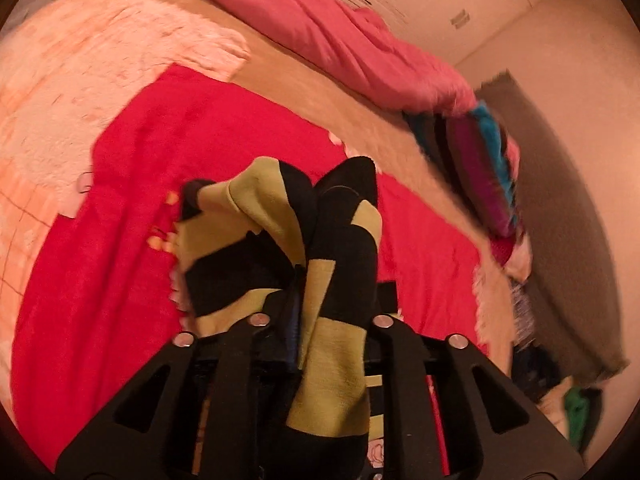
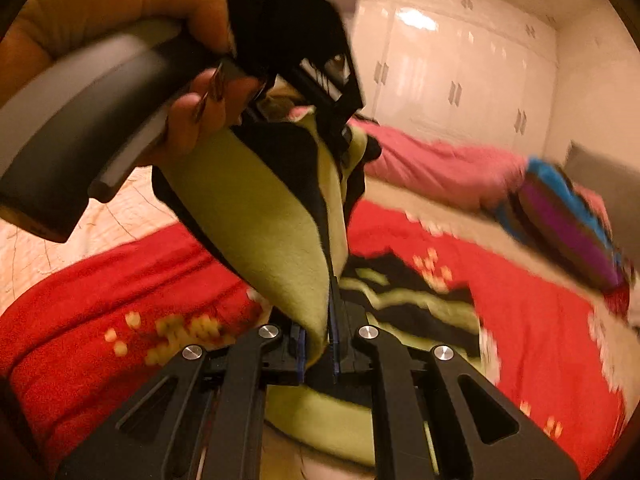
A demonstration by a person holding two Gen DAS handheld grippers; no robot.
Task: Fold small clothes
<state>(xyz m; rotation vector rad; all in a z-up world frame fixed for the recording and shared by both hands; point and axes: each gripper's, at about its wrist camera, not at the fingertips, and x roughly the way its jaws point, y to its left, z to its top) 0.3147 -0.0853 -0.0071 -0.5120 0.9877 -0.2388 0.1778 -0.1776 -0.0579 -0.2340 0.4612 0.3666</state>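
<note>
Both grippers lift one striped garment above the bed

I hold one soft yellow-green and black striped fleece garment [image 2: 256,216] in the air over the red blanket [image 1: 100,280], pinched by my left gripper [image 1: 296,300] and my right gripper [image 2: 320,344], both closed on it. I judge the folding barely started: no fold is finished. Far right lies one striped blue-purple cloth [image 2: 568,224].

A red blanket [image 1: 120,220] is spread over the bed [image 1: 280,80]. A pink duvet [image 1: 340,40] is bunched along its far edge, beside a striped cushion [image 2: 568,224]. White wardrobe doors [image 2: 460,80] are seen behind.
</note>
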